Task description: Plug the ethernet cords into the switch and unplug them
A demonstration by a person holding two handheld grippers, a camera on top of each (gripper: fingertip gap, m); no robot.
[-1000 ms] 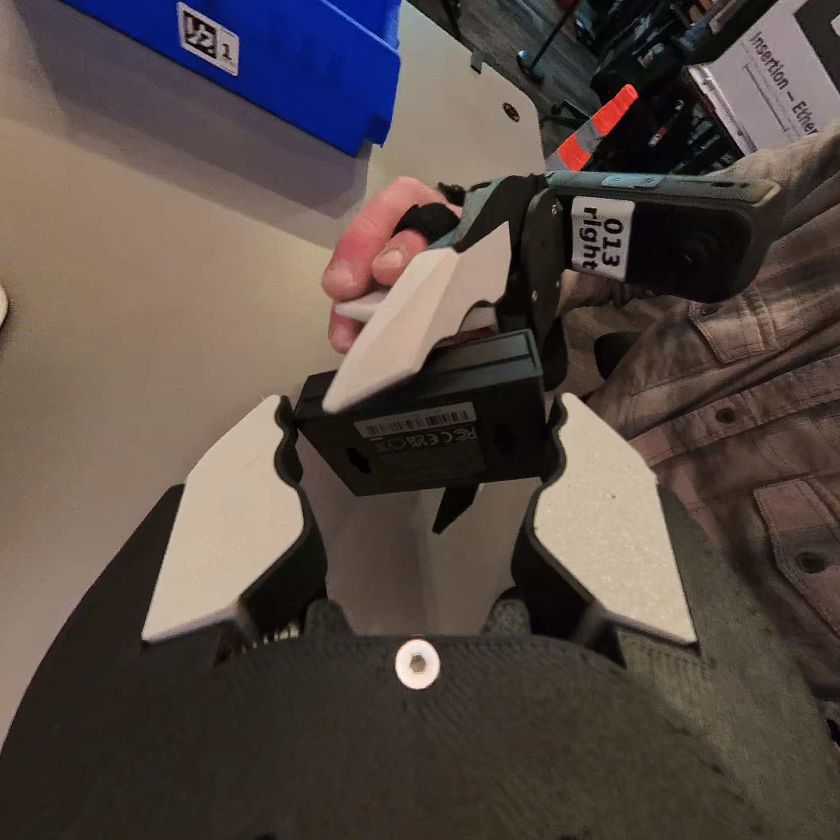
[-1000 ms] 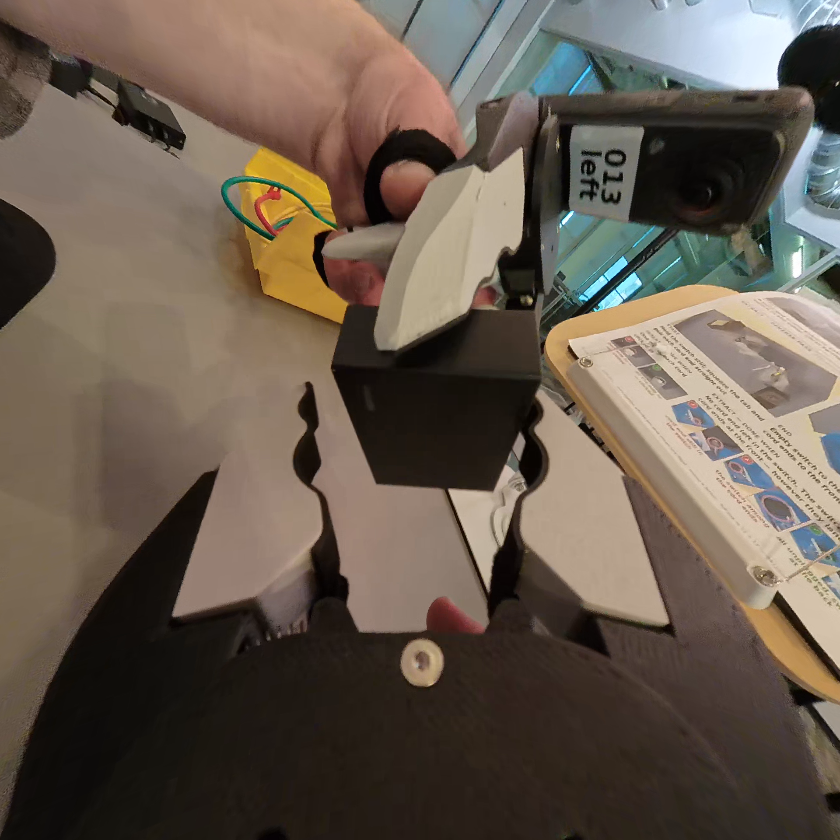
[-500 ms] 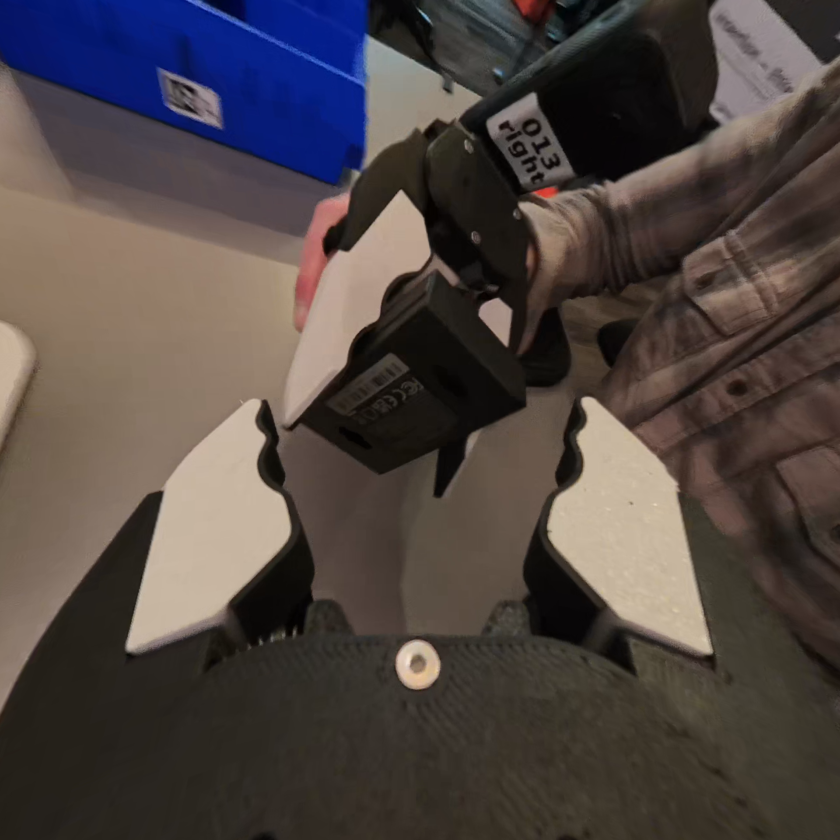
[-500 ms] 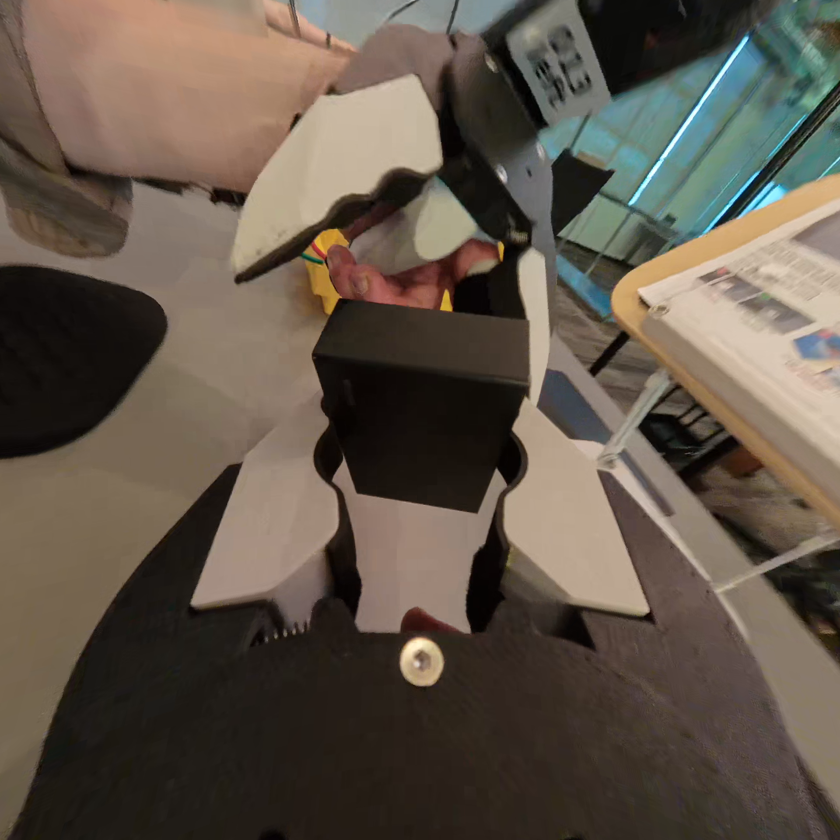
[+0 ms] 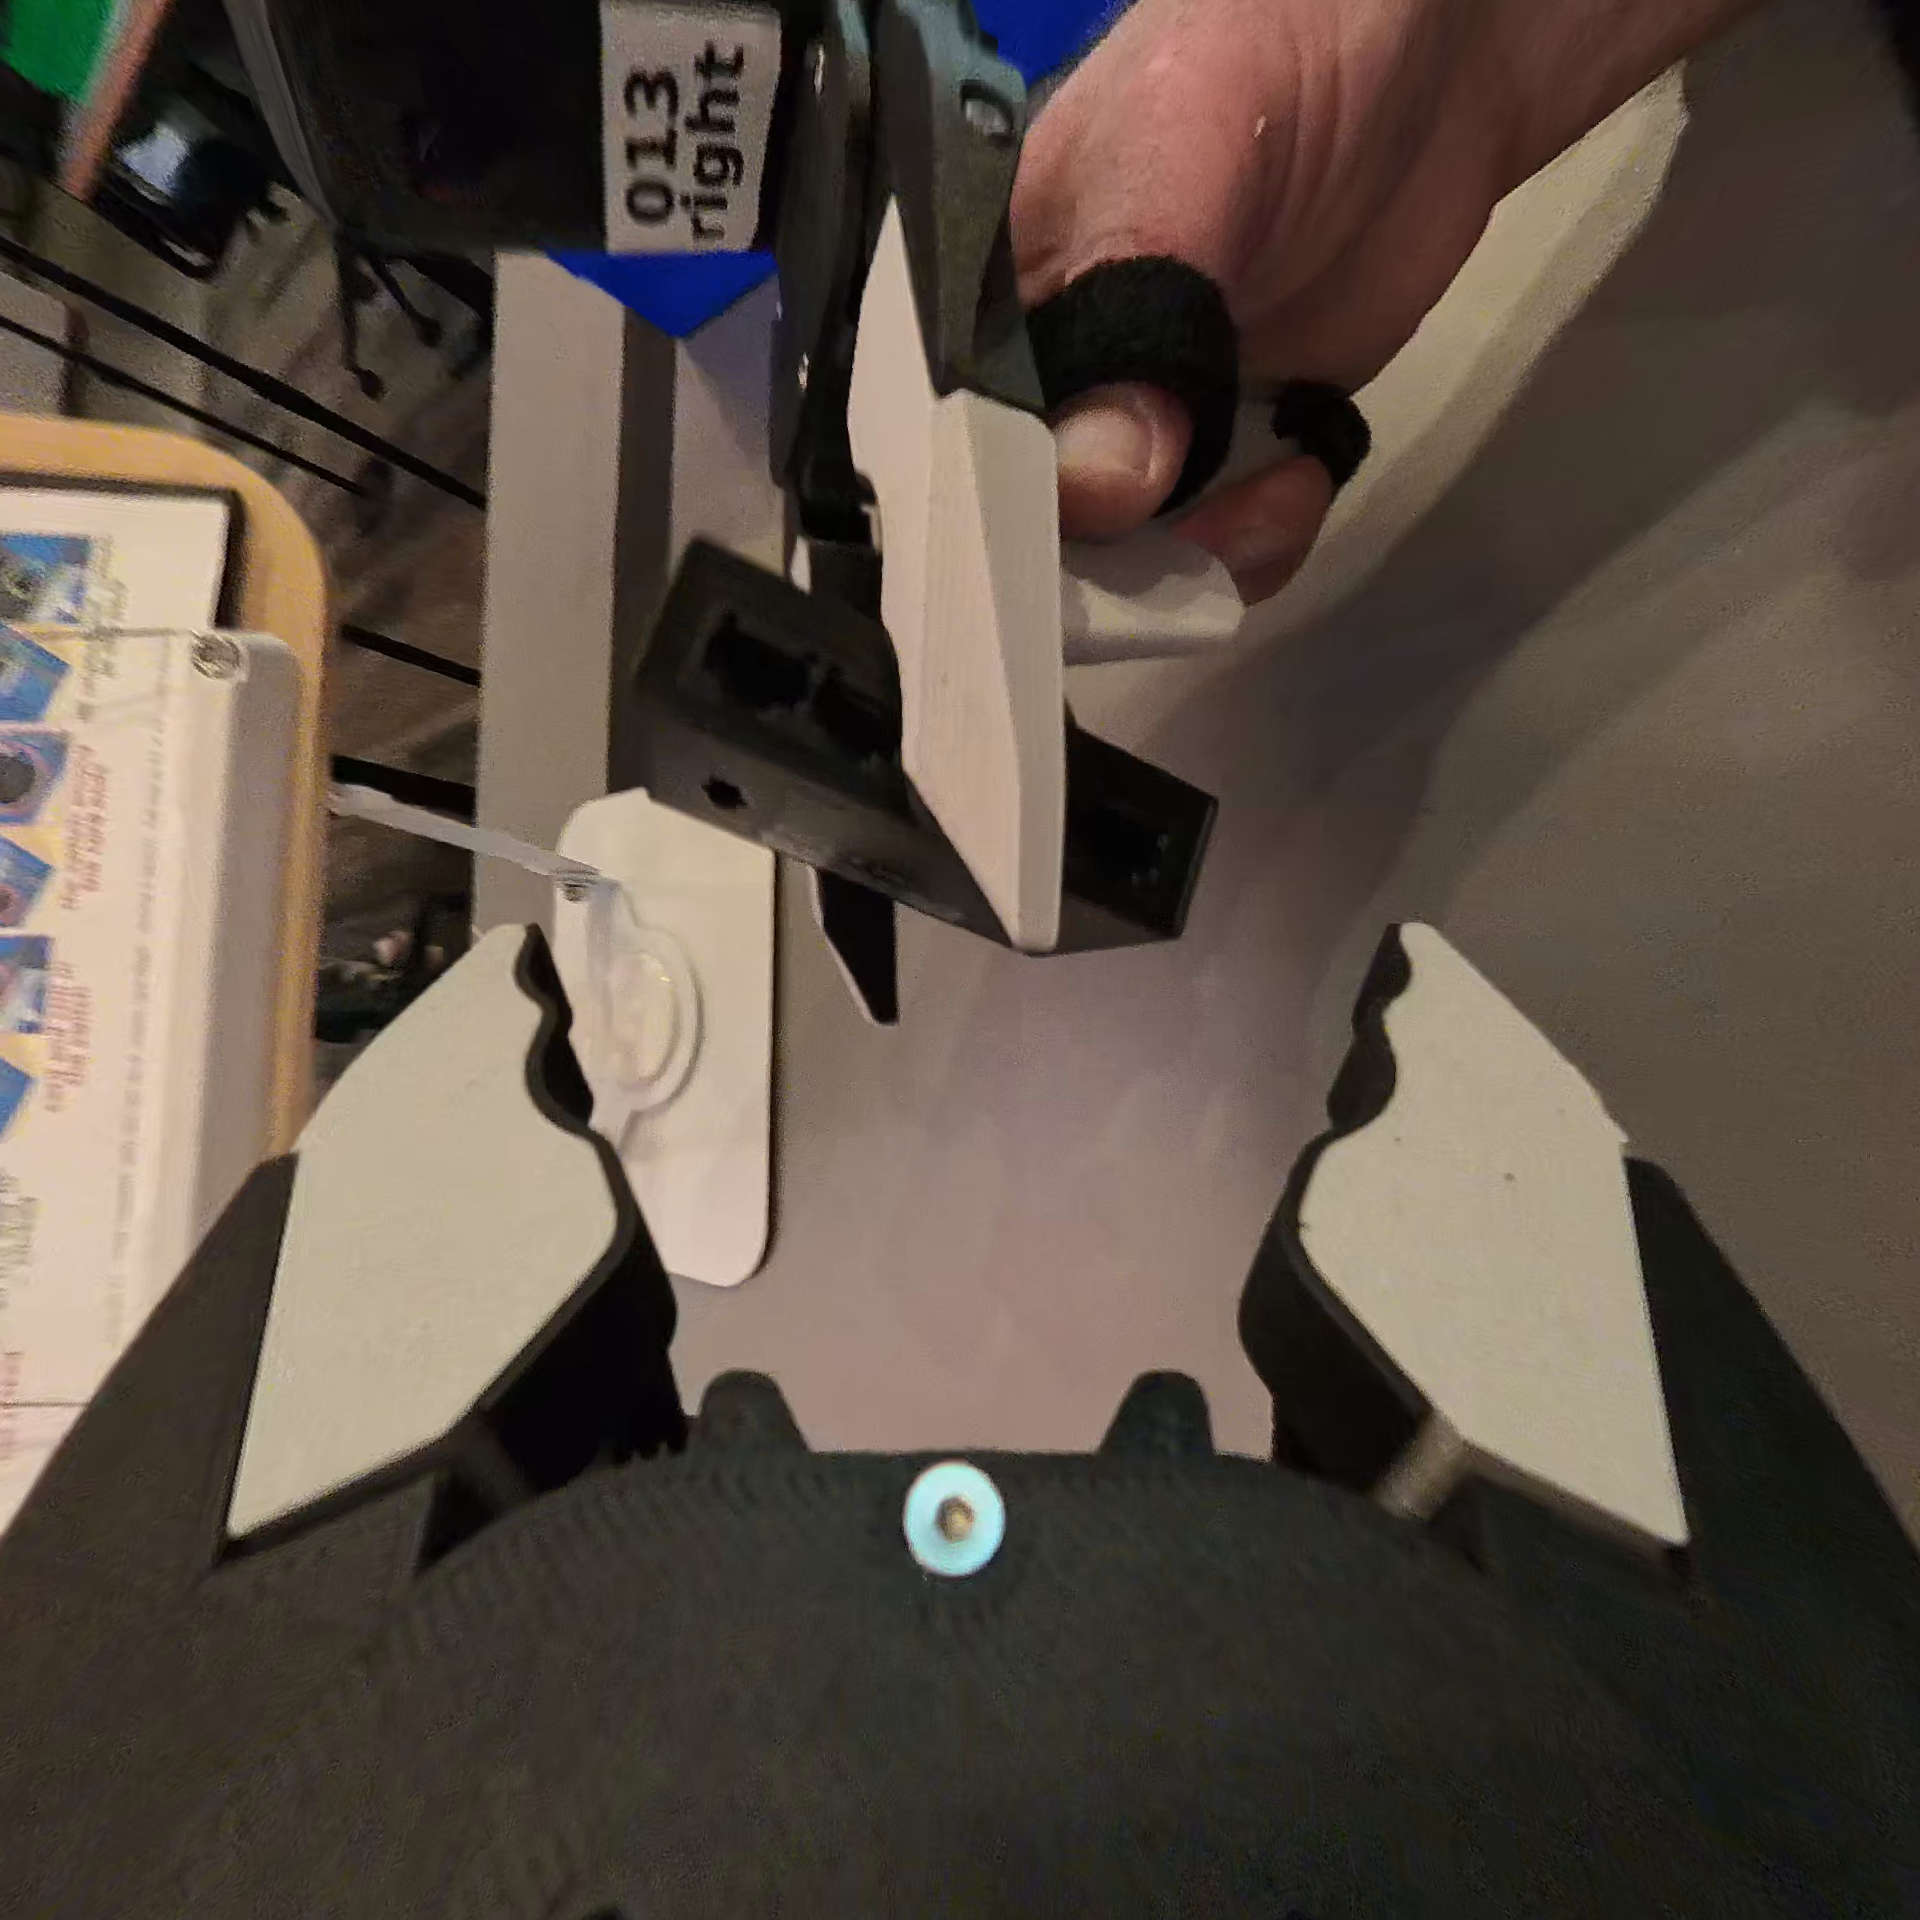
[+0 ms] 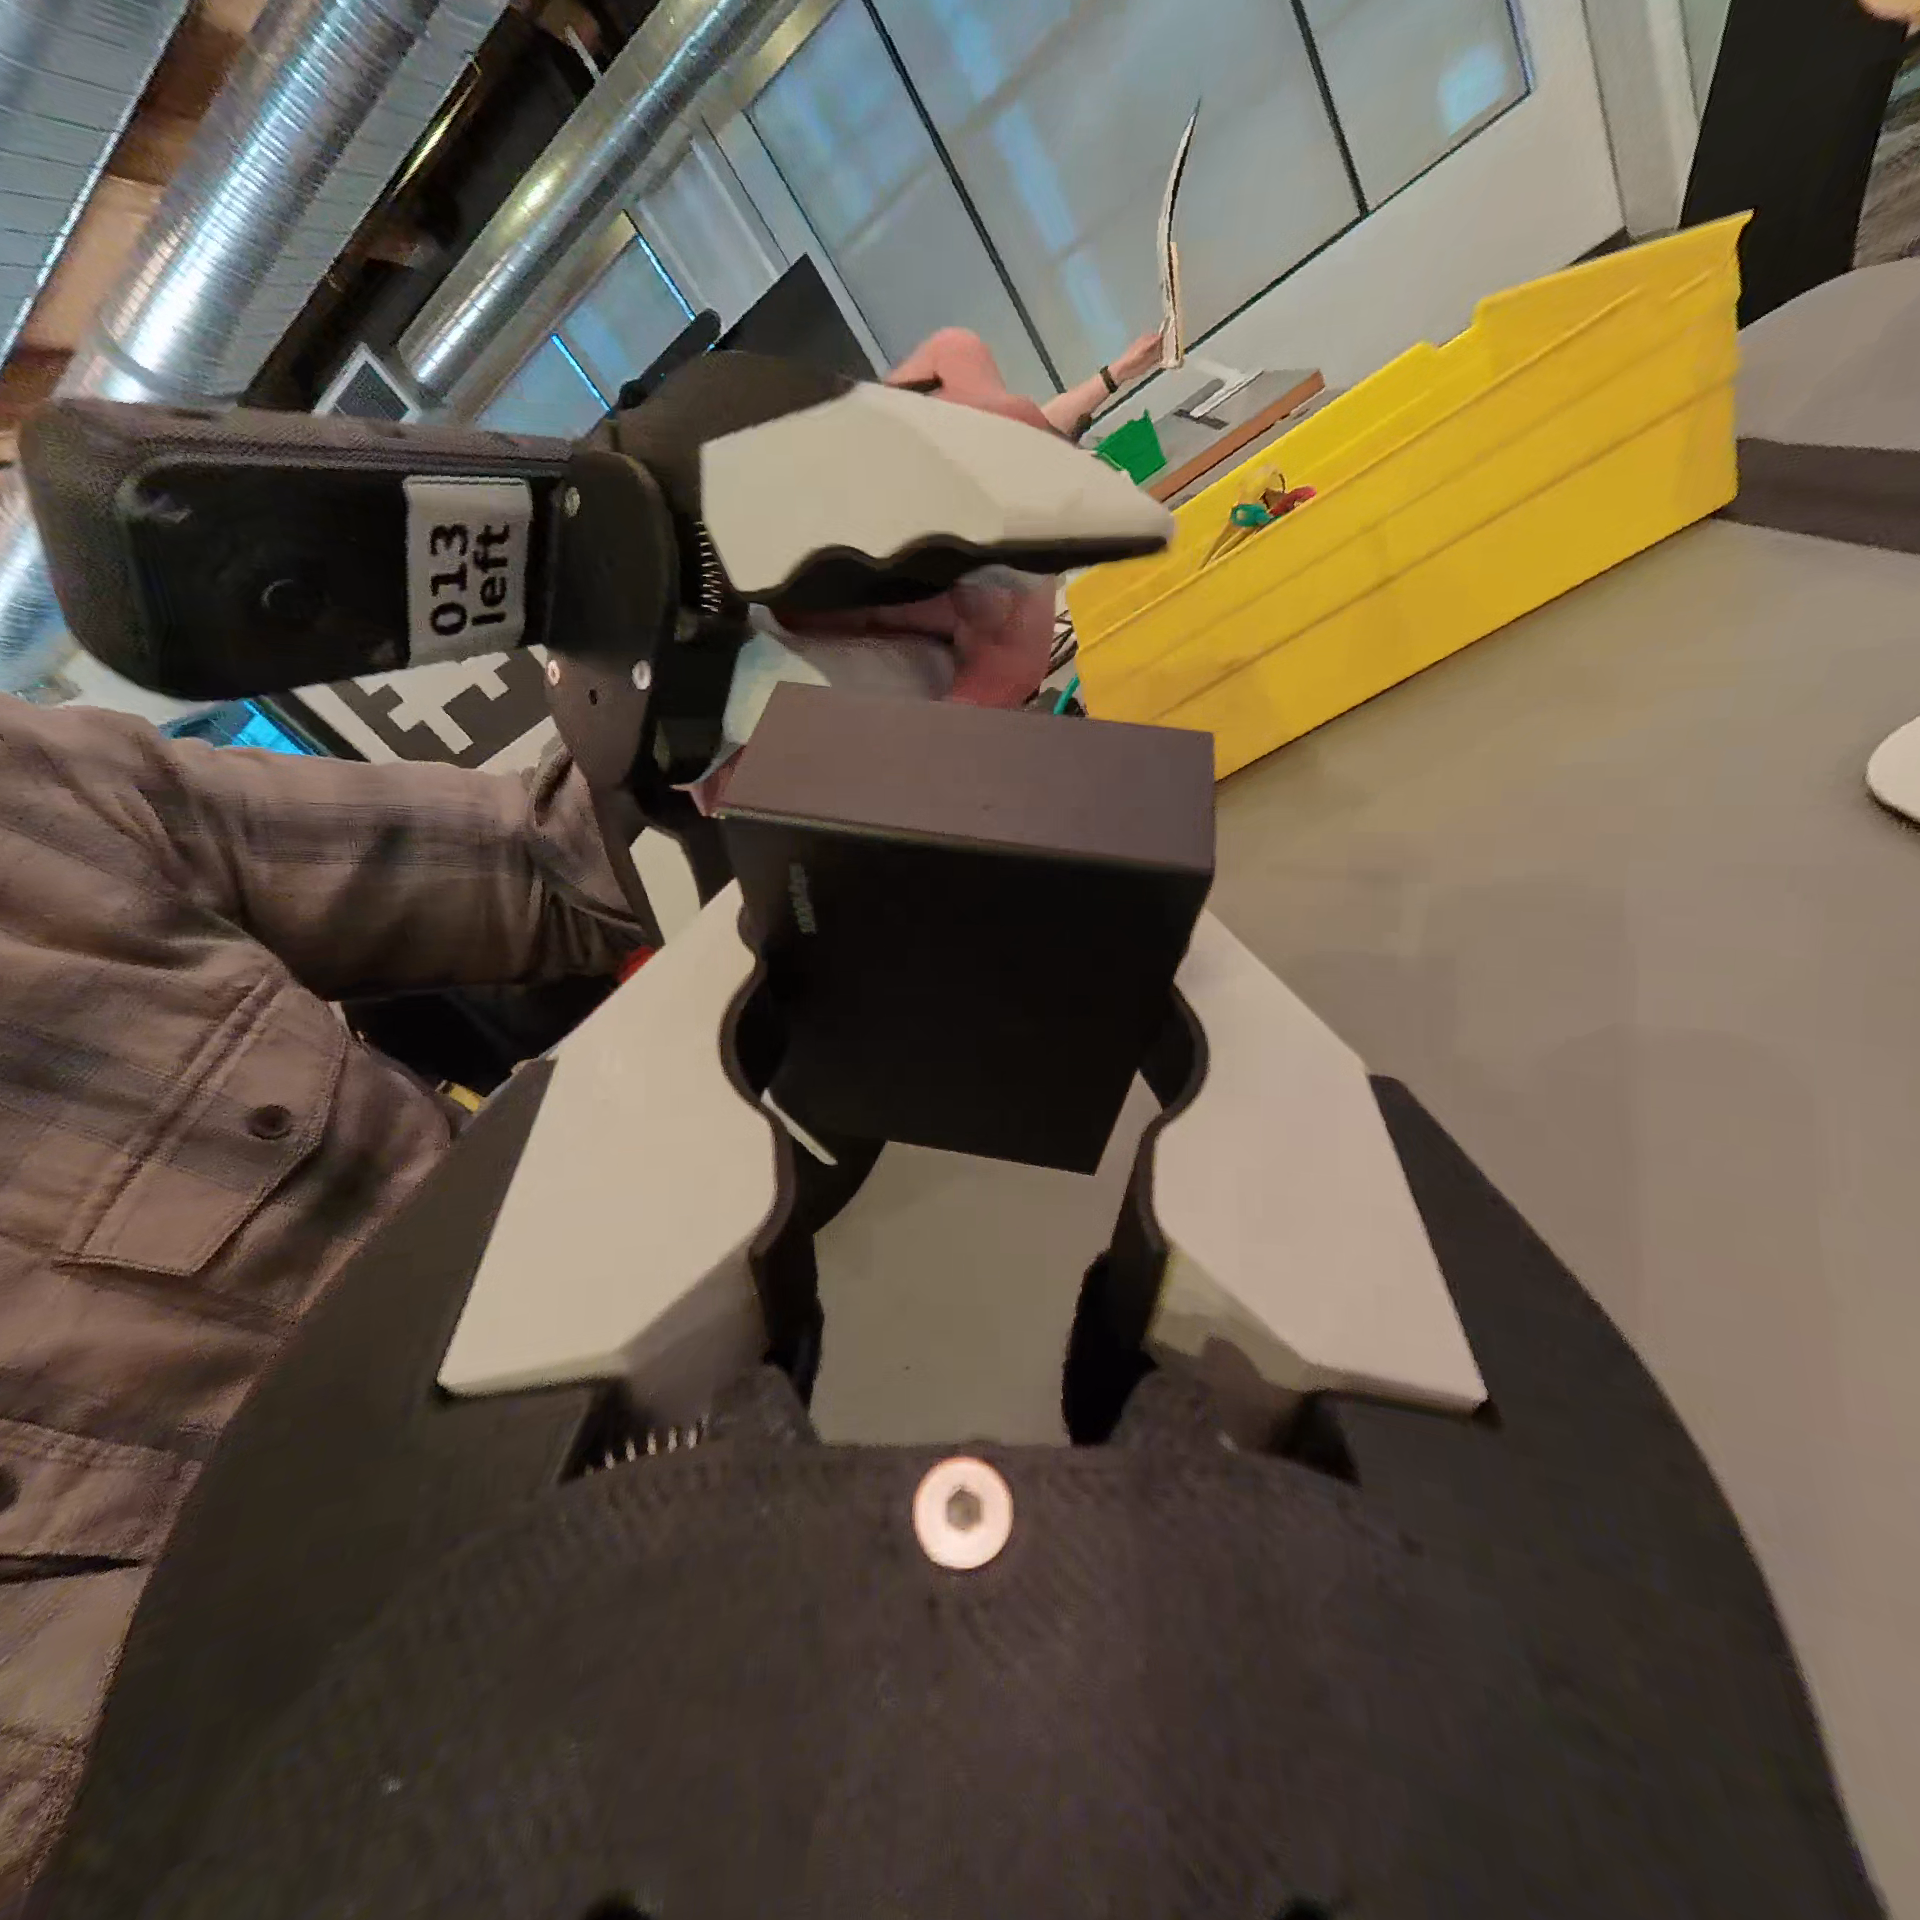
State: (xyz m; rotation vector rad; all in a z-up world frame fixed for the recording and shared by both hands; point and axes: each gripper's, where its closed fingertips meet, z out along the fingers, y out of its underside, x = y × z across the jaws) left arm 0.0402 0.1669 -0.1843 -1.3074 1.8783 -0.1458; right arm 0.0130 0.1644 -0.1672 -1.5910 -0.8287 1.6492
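The black switch [image 6: 966, 831] is held in the air above the grey table [image 5: 1558, 727]. My right gripper [image 6: 966, 925] is shut on its sides. In the left wrist view the switch [image 5: 748, 707] is tilted and shows its row of ports, clamped between the right gripper's white fingers [image 5: 966, 623]. My left gripper [image 5: 961, 940] is wide open and empty, just below the switch and clear of it. It also shows open behind the switch in the right wrist view [image 6: 997, 603]. Coloured cords [image 6: 1268, 504] lie in a yellow bin [image 6: 1455, 468]; no cord is plugged in.
A white pad with a clear clip [image 5: 675, 1039] lies on the table under the left gripper. A board with a printed sheet [image 5: 104, 831] stands at the left. A blue bin [image 5: 665, 281] is farther back. A person's plaid sleeve [image 6: 208, 883] is close. Both grippers' tips are close together, under 4 cm apart.
The switch passed from my left gripper to my right. The left opened wide and drew back. The right shut on the switch and turned it so its ports face the left camera.
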